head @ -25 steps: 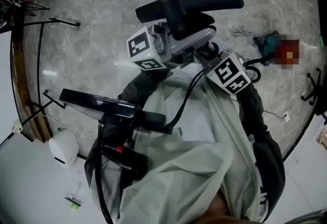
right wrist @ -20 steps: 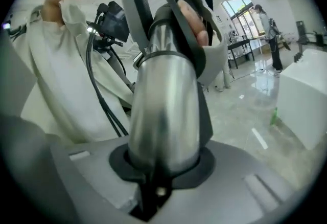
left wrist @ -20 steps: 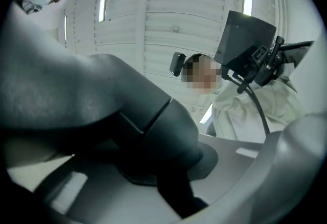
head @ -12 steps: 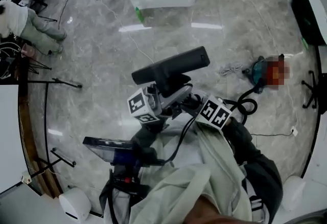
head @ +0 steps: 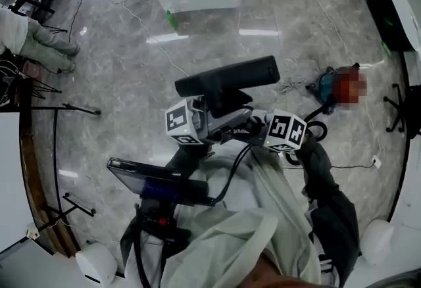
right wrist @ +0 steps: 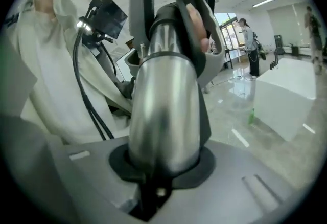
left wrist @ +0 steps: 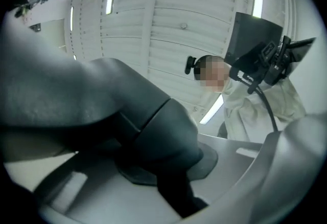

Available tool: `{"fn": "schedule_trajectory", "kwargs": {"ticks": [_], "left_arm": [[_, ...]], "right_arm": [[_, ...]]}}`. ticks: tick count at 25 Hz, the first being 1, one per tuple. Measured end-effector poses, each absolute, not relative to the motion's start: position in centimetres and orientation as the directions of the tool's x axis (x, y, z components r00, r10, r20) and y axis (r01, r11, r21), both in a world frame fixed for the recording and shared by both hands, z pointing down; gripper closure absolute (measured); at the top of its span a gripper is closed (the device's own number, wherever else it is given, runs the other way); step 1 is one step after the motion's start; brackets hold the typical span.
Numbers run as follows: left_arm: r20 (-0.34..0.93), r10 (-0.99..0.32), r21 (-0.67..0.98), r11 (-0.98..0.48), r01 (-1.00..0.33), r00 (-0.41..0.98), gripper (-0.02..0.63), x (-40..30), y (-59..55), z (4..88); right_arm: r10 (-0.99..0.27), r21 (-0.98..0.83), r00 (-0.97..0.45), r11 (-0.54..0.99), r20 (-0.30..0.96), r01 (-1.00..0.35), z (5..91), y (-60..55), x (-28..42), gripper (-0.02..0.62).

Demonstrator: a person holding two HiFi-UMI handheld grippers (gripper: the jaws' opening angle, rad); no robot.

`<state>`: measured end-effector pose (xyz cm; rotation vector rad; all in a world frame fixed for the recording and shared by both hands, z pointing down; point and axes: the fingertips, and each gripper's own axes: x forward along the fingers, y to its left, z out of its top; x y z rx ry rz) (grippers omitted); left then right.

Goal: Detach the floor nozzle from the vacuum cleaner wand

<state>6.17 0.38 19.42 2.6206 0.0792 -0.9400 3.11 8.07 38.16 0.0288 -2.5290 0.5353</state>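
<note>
Black stand legs [head: 66, 109] line the frame's left edge, with open grey marble floor [head: 131, 63] beside them. Mid-frame, your left gripper [head: 214, 121] is clamped on the neck of the black bar-shaped floor nozzle [head: 227, 81], held above the floor. Your right gripper [head: 260, 125] is clamped on the silver metal wand [right wrist: 163, 115]. A teal object [head: 325, 88] lies at the right.

Pale jacket [head: 276, 217], dark sleeve [head: 325, 178], 2 black-and-white marker cubes [head: 183, 121].

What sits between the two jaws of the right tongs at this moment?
The right tongs grip the shiny metal wand; the right gripper view shows it filling the gap between the jaws.
</note>
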Motion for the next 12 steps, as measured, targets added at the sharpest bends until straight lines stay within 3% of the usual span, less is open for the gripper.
{"fn": "schedule_trajectory", "kwargs": {"ticks": [2, 8, 10, 12], "left_arm": [[-0.597, -0.134, 0.371, -0.92, 0.124, 0.791, 0.531, 6.3, -1.0, 20.2], [-0.444, -0.326, 0.473, -0.876, -0.091, 0.834, 0.534, 7.1, -3.3, 22.5], [-0.417, -0.356, 0.494, -0.861, -0.12, 0.836, 0.534, 6.7, -3.4, 23.2], [-0.434, -0.326, 0.486, -0.87, -0.087, 0.84, 0.534, 6.1, -2.8, 23.3]], "right_arm": [[0.016, -0.349, -0.829, 0.911, 0.56, -0.218, 38.7, 6.8, 3.2, 0.512], [-0.484, 0.006, -0.562, 0.761, 0.671, -0.648, 40.9, 2.2, 5.0, 0.512], [-0.506, 0.036, -0.528, 0.744, 0.682, -0.667, 41.5, 2.2, 4.8, 0.512], [-0.438, -0.012, -0.581, 0.792, 0.686, -0.61, 41.7, 3.2, 3.7, 0.511]]}}
